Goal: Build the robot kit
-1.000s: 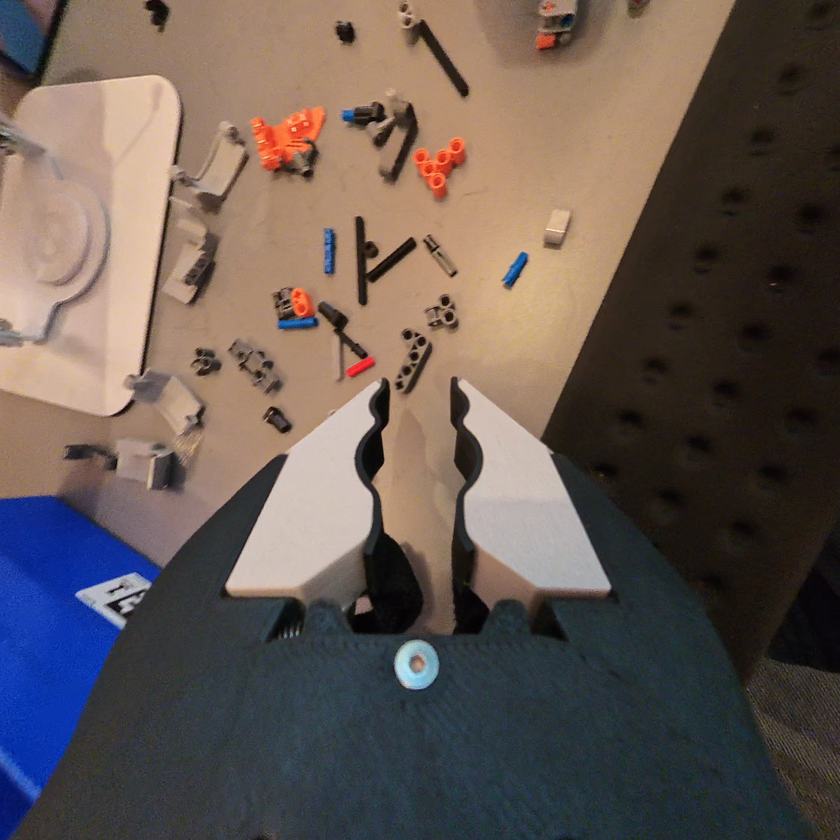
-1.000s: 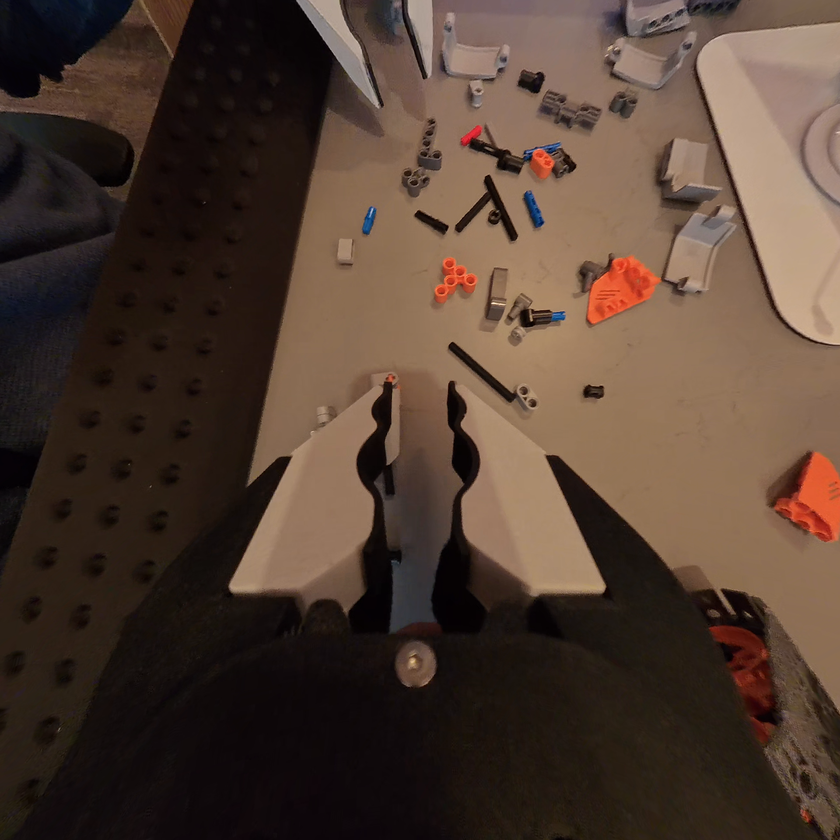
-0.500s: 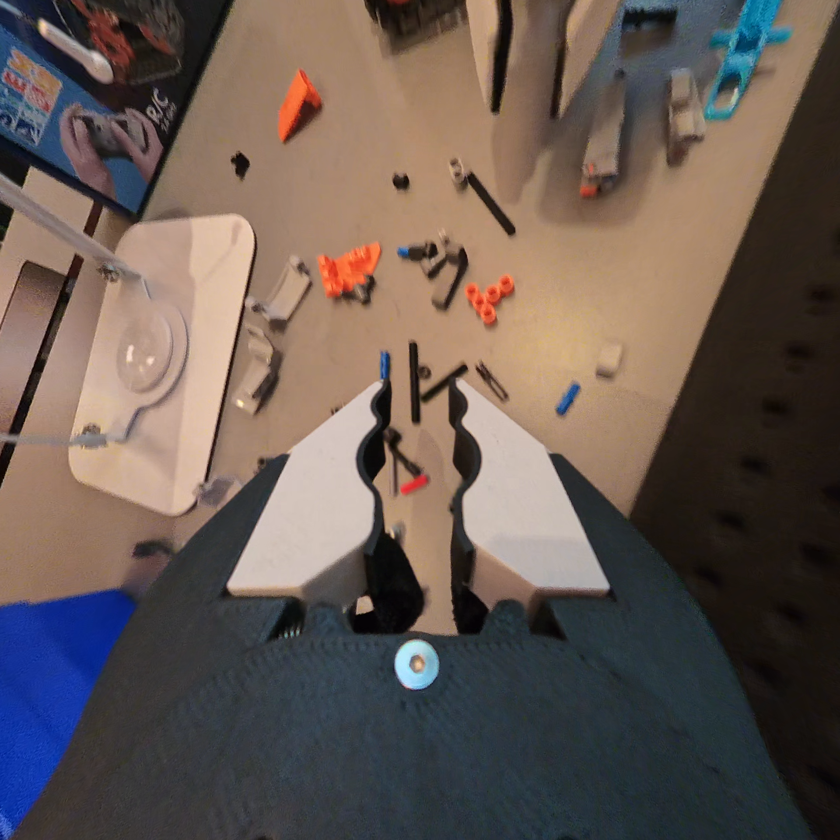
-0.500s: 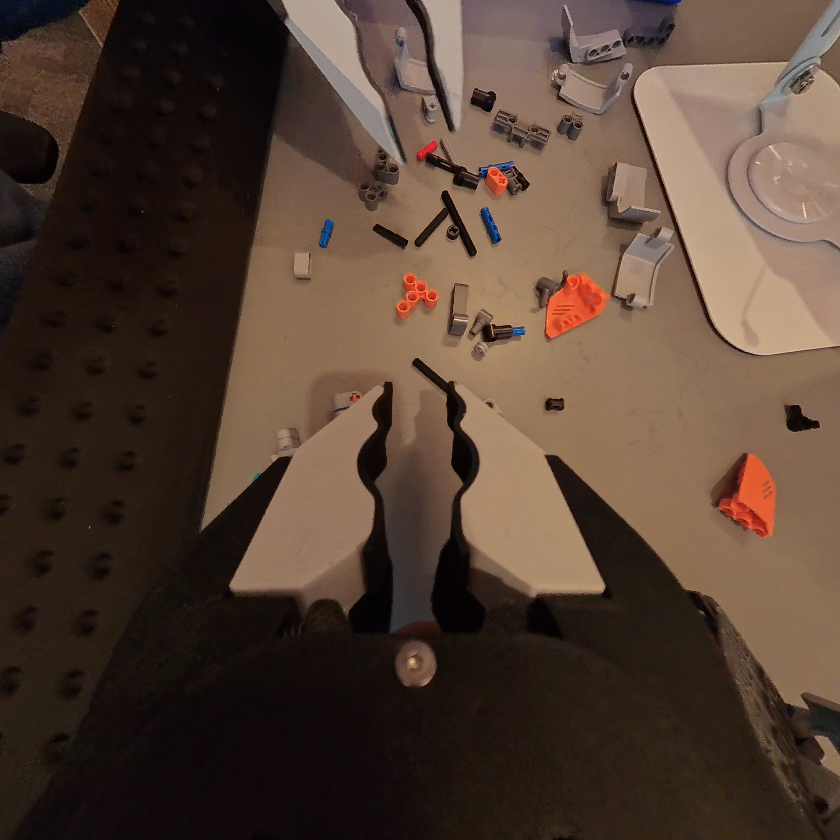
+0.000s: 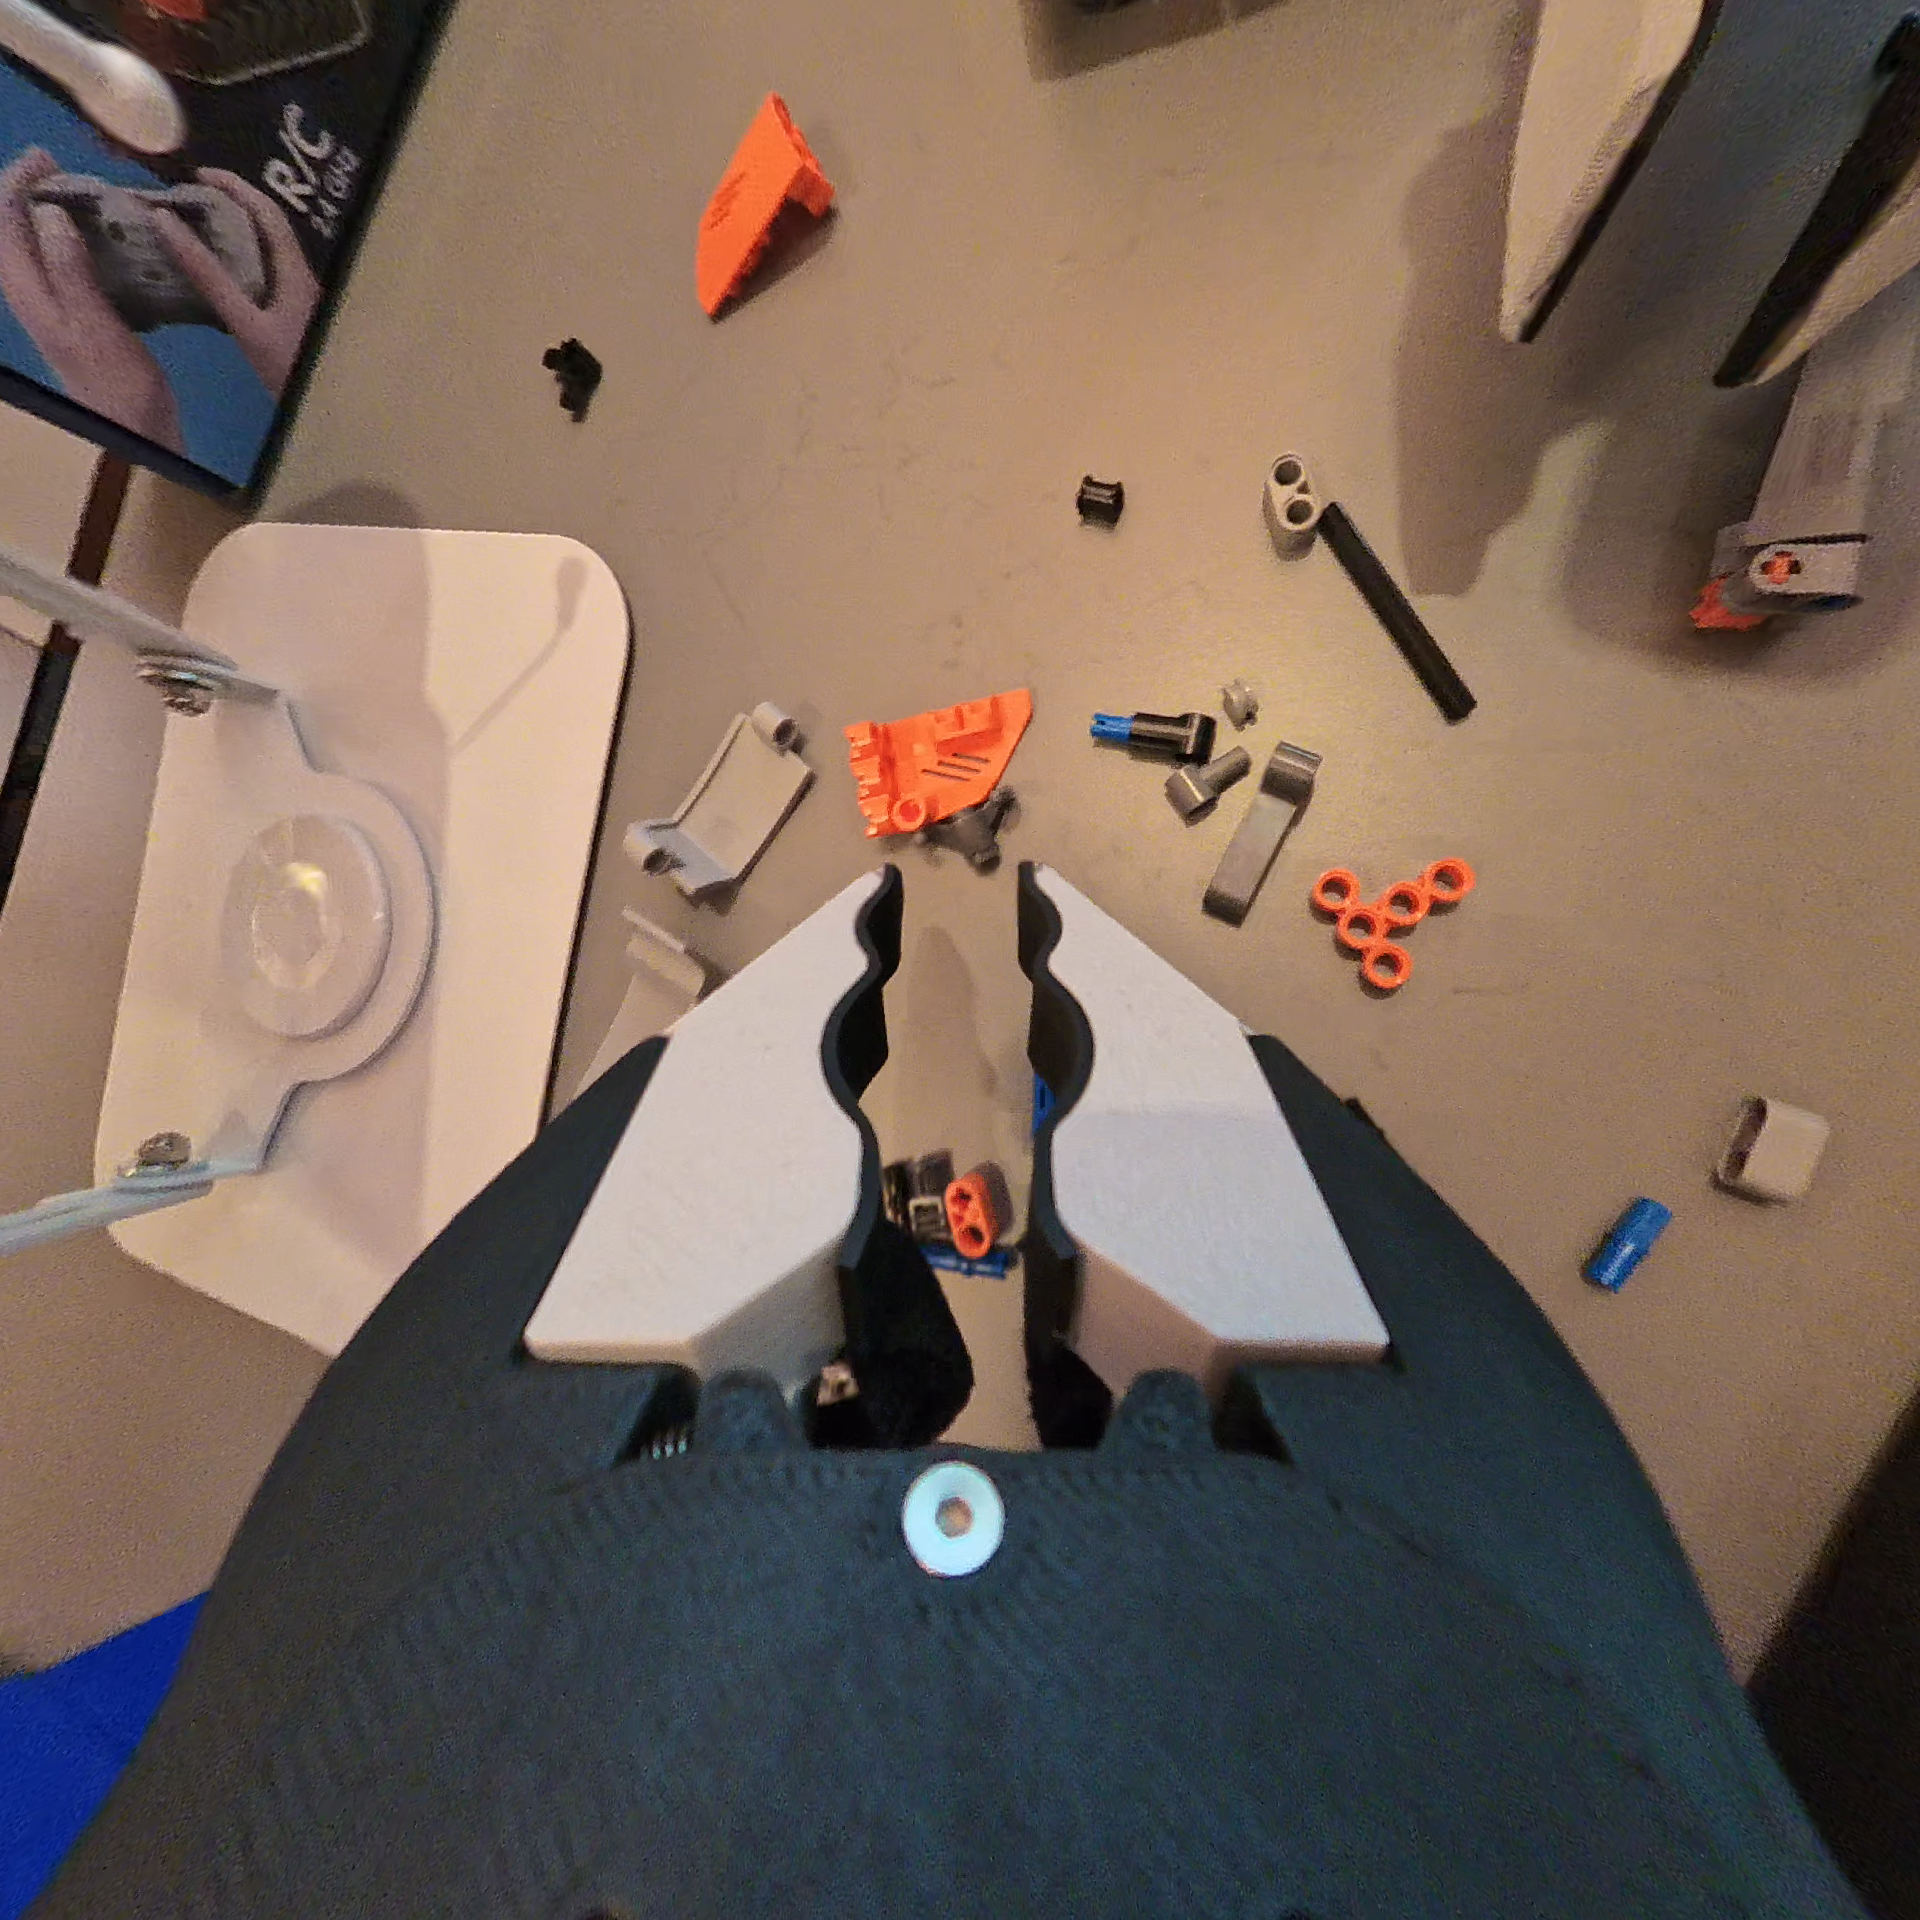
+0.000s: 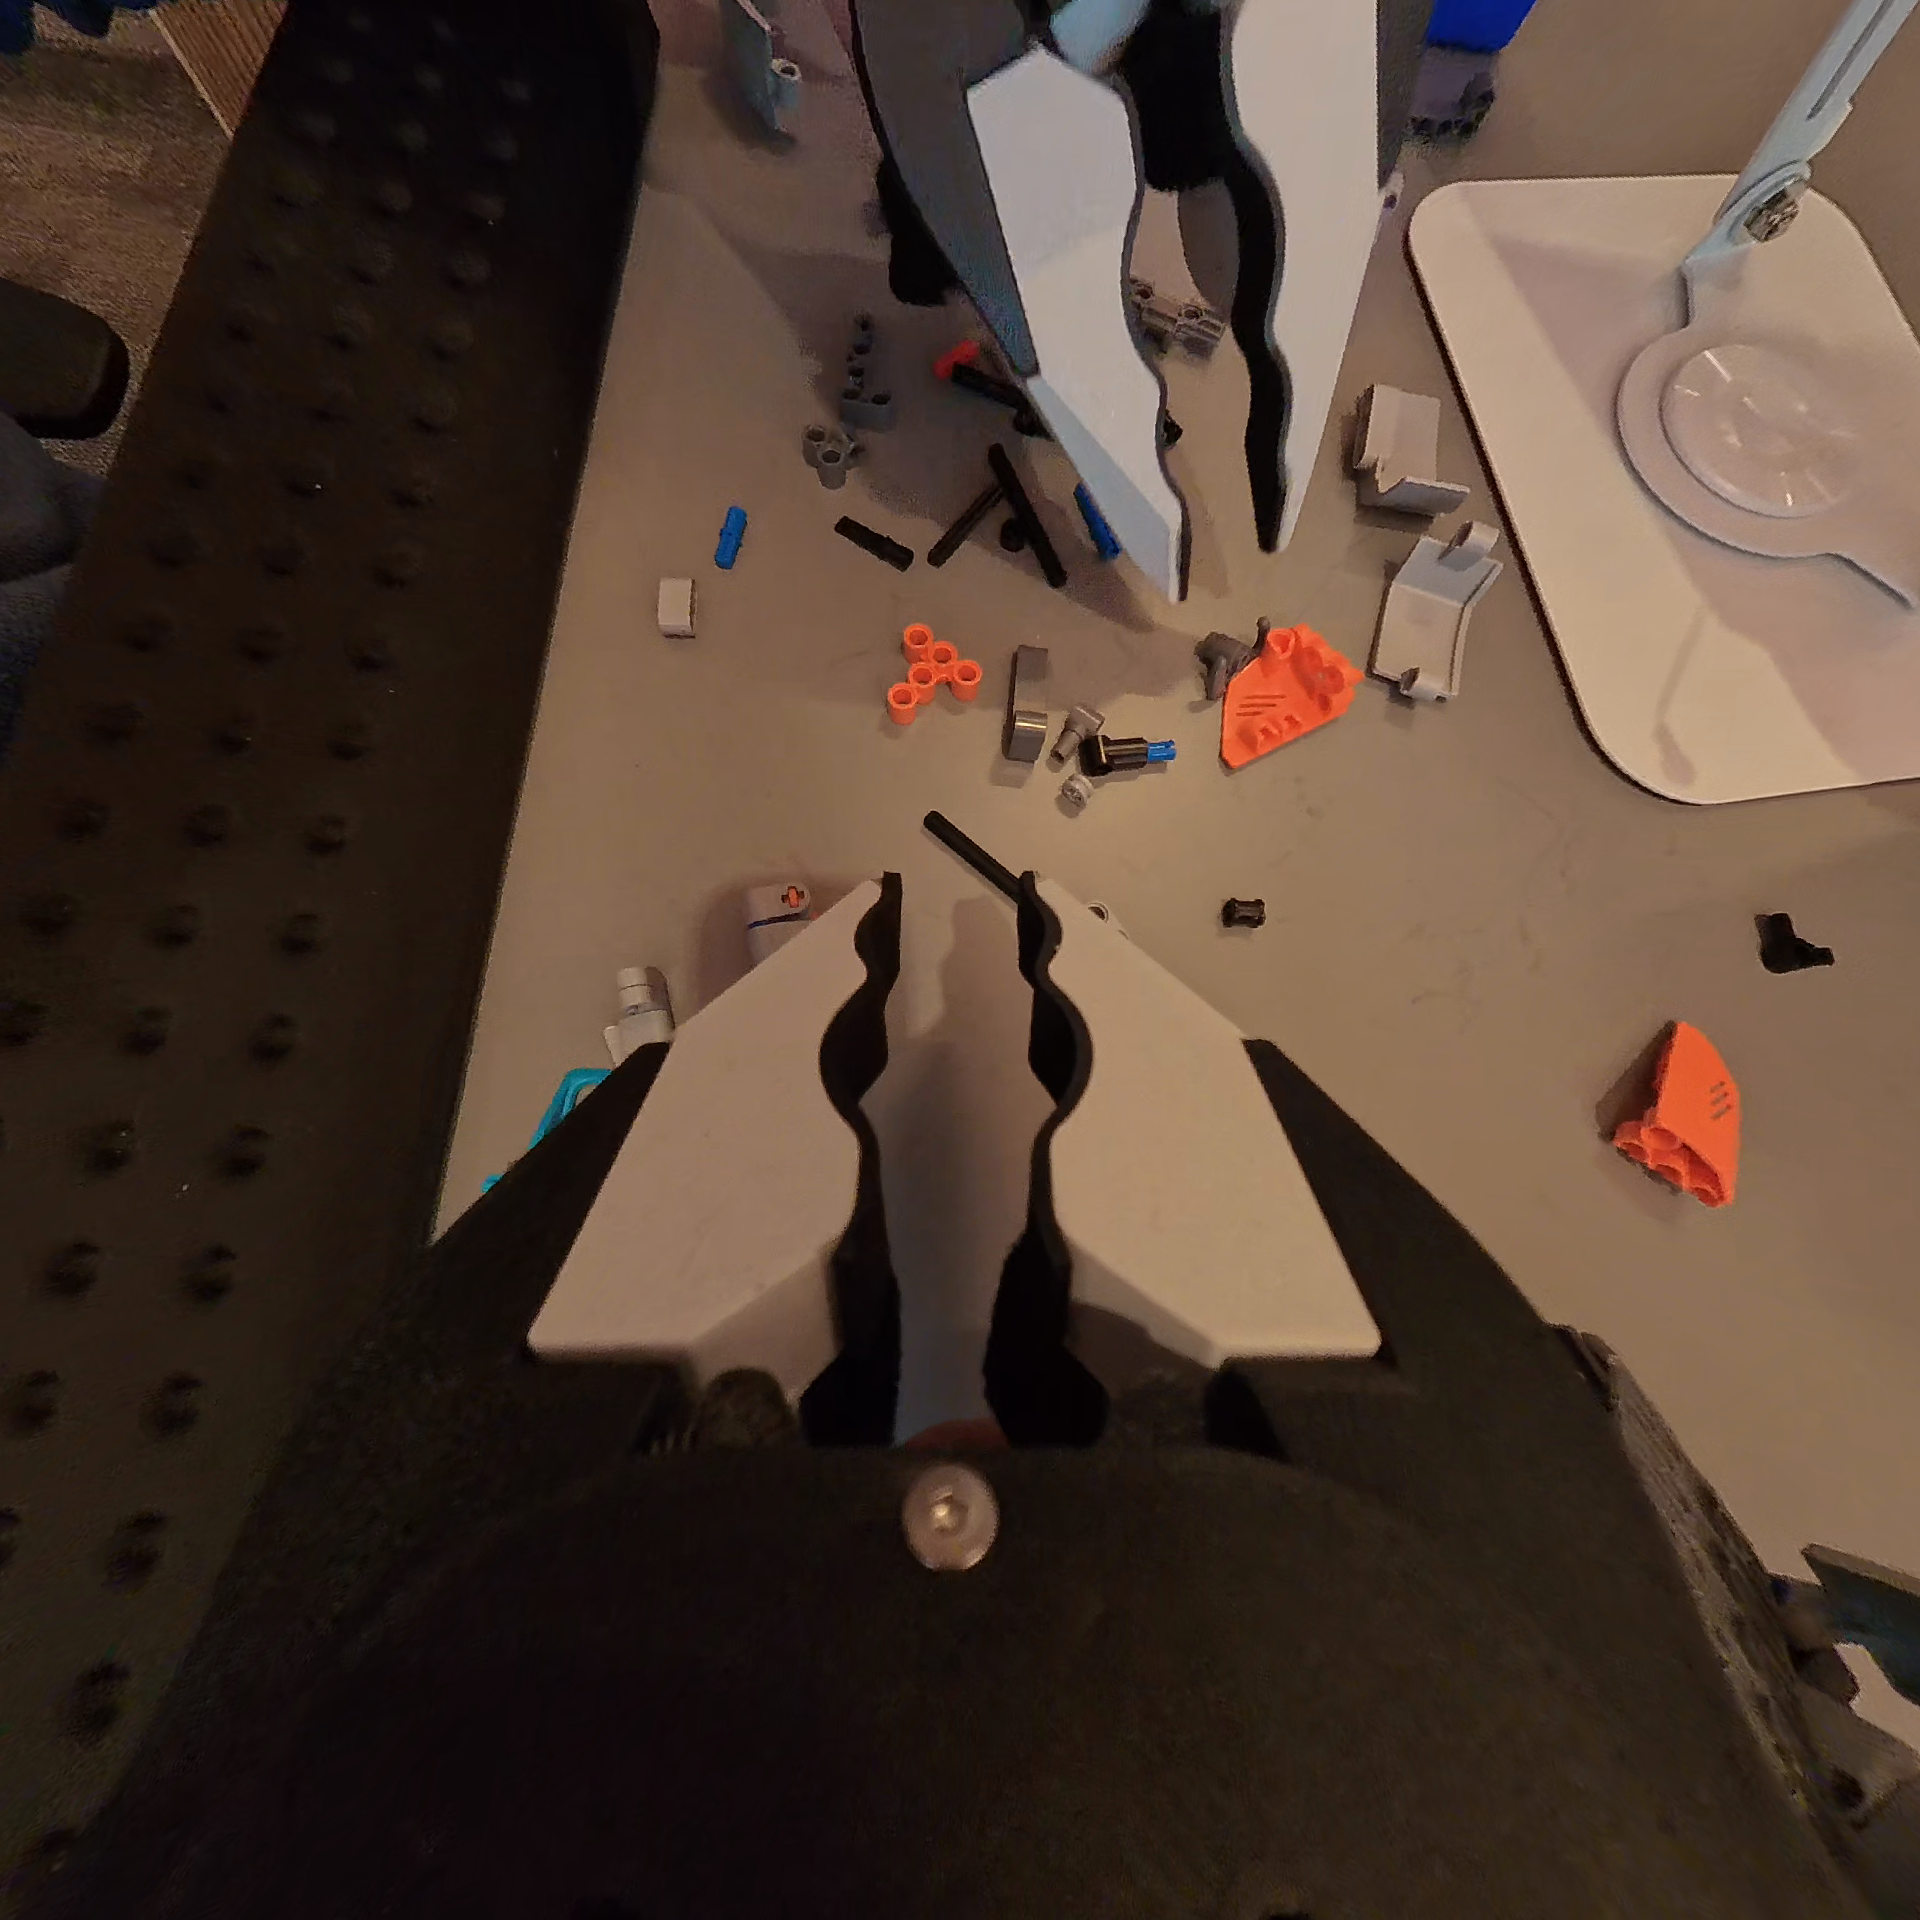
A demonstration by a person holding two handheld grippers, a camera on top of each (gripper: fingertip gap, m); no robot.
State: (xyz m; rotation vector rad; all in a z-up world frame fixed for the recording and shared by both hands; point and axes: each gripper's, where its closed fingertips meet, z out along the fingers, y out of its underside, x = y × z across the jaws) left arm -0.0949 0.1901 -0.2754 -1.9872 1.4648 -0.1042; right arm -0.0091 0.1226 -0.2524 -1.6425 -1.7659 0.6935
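My left gripper (image 5: 958, 883) is open and empty, low over loose building-toy parts on the grey table. Its tips are just short of an orange panel piece (image 5: 940, 758). A small orange-and-grey connector (image 5: 971, 1210) lies on the table between its jaws. My right gripper (image 6: 960, 883) is open and empty, with a black axle (image 6: 966, 854) at its right fingertip. The left gripper also shows in the right wrist view (image 6: 1224, 566), pointing down beside the orange panel (image 6: 1283, 696). The right gripper shows at the top right of the left wrist view (image 5: 1626, 353).
A white stand base (image 5: 468, 644) with a clear lens lies left of the parts. A black studded board (image 6: 312, 623) borders the table. An orange wedge (image 5: 764, 197), an orange ring cluster (image 5: 1392, 920), grey panels (image 5: 727, 805) and a printed box (image 5: 156, 260) are around. My hands' fingertips stand some 12 cm from each other. From the right gripper's tips to the black axle (image 6: 966, 854) is close to 5 cm. The left camera catches it too, in the left wrist view (image 5: 1434, 640).
My left gripper has moved forward over the parts, from the black beams up to the orange panel. My right gripper has drawn back a little. Both stay open.
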